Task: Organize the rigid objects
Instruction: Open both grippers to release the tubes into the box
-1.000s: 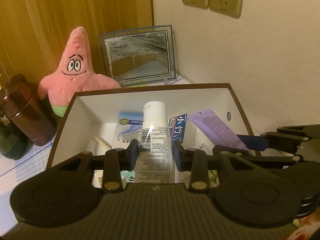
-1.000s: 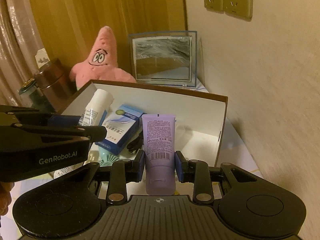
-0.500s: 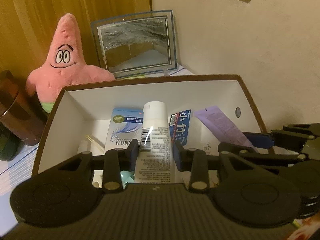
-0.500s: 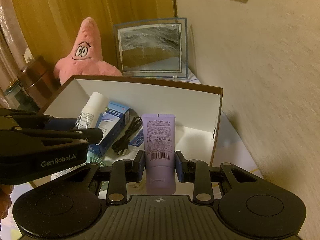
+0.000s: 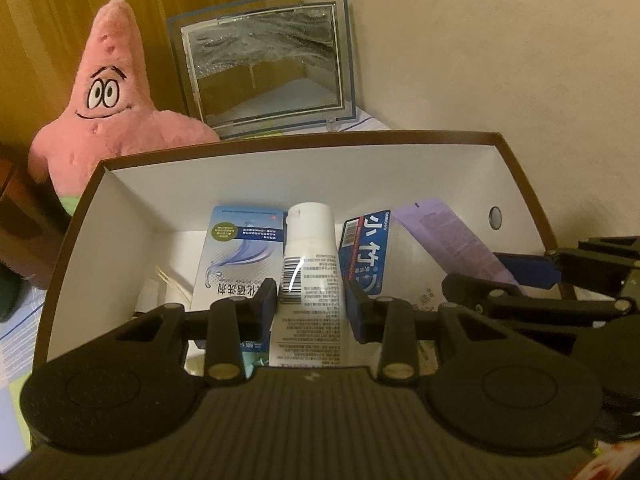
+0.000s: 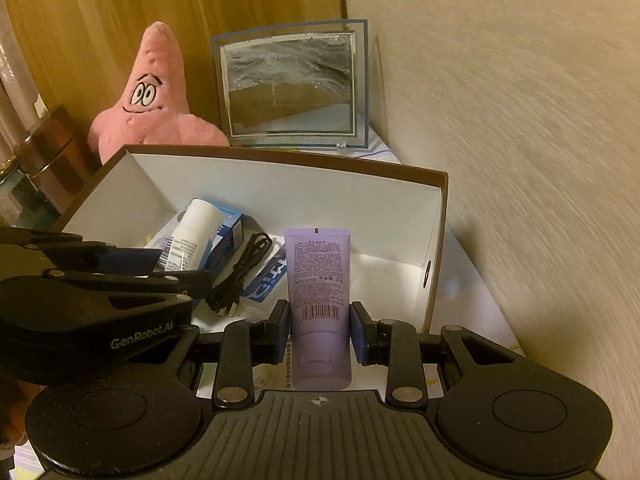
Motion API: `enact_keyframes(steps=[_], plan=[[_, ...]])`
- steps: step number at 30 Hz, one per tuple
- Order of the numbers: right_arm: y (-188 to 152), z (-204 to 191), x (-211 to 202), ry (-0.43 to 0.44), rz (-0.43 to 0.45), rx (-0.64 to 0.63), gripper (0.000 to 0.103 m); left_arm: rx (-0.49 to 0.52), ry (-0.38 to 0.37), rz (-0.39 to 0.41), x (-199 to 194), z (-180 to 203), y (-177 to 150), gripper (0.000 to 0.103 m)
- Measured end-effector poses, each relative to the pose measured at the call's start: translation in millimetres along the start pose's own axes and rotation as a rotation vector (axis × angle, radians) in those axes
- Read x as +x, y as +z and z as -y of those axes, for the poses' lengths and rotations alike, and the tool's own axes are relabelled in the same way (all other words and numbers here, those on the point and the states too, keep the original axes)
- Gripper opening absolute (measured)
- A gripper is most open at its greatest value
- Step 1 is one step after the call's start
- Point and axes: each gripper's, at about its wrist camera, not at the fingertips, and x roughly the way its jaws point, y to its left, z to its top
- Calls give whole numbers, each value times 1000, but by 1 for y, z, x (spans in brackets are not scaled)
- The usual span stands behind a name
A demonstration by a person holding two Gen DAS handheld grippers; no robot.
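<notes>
My left gripper (image 5: 312, 304) is shut on a white tube (image 5: 310, 264) with a barcode, held over the open brown box (image 5: 280, 140) with white inner walls. My right gripper (image 6: 319, 328) is shut on a purple tube (image 6: 319, 276), held over the right part of the same box (image 6: 280, 158). Inside the box lie a white-and-blue carton (image 5: 240, 264), a blue packet (image 5: 366, 256), and a black cable (image 6: 240, 276). Each gripper appears in the other's view: the right gripper (image 5: 532, 280) at the right edge, the left gripper (image 6: 132, 268) with the white tube (image 6: 192, 236) at the left.
Behind the box stand a pink star plush (image 5: 108, 108) and a glass picture frame (image 5: 264, 68). A brown jar (image 6: 52, 152) sits at the left. The cream wall (image 6: 520, 120) runs close along the box's right side.
Both grippers have come forward and lower over the box, so the box fills more of each view. Both grips are unchanged.
</notes>
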Motion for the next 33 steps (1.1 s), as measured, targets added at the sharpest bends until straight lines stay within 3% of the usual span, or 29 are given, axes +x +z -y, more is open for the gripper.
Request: enact_keyframes(steps=[13,17,33], plan=[[5,3,5,-10,3,9,32,17,-4,-5,13,0,5,35],[5,5,4,-15,6,13,32,9,-3,3,9,-3,6,42],[8,-1,2,-7,22,-23,32,-16,18,3,-6,-10,0,50]])
